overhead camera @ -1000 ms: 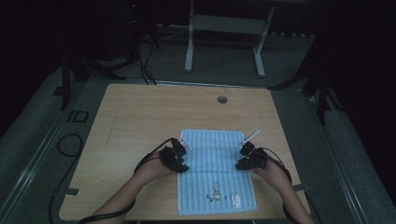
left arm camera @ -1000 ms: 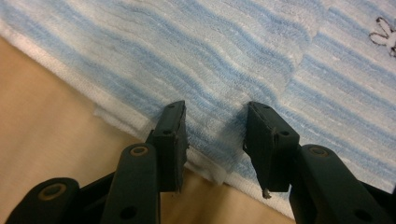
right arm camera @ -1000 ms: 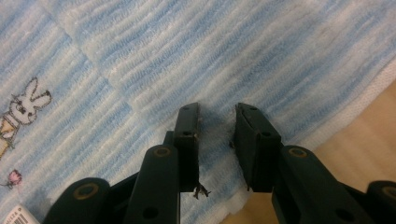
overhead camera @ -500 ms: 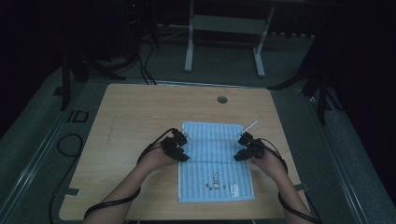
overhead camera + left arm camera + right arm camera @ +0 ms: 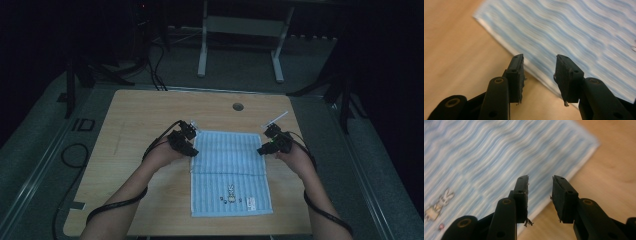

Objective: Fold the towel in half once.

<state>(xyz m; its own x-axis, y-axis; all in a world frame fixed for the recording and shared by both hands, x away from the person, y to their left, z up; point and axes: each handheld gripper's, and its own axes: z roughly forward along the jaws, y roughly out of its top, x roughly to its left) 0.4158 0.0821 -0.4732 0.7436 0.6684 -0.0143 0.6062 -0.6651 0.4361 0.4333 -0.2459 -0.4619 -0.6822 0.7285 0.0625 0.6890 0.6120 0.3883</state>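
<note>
A light blue striped towel [image 5: 230,170] with a small rabbit print [image 5: 230,191] lies flat on the wooden table [image 5: 135,115]. My left gripper [image 5: 192,151] hovers at the towel's left edge near its far corner, open with nothing between the jaws. In the left gripper view the gripper [image 5: 539,65] straddles the towel's edge [image 5: 529,62]. My right gripper [image 5: 262,149] sits at the towel's right edge, also open. In the right gripper view the gripper [image 5: 540,186] is over the towel's [image 5: 474,157] side edge, with the rabbit print [image 5: 439,205] at the lower left.
A round grommet hole [image 5: 238,106] lies in the table behind the towel. A thin white stick [image 5: 275,118] lies by the right gripper. Black cables [image 5: 75,150] trail off the table's left side. A metal stand [image 5: 240,30] stands on the floor beyond.
Both grippers have moved away from me along the towel's side edges, toward its far corners. The towel now lies stretched longer toward me.
</note>
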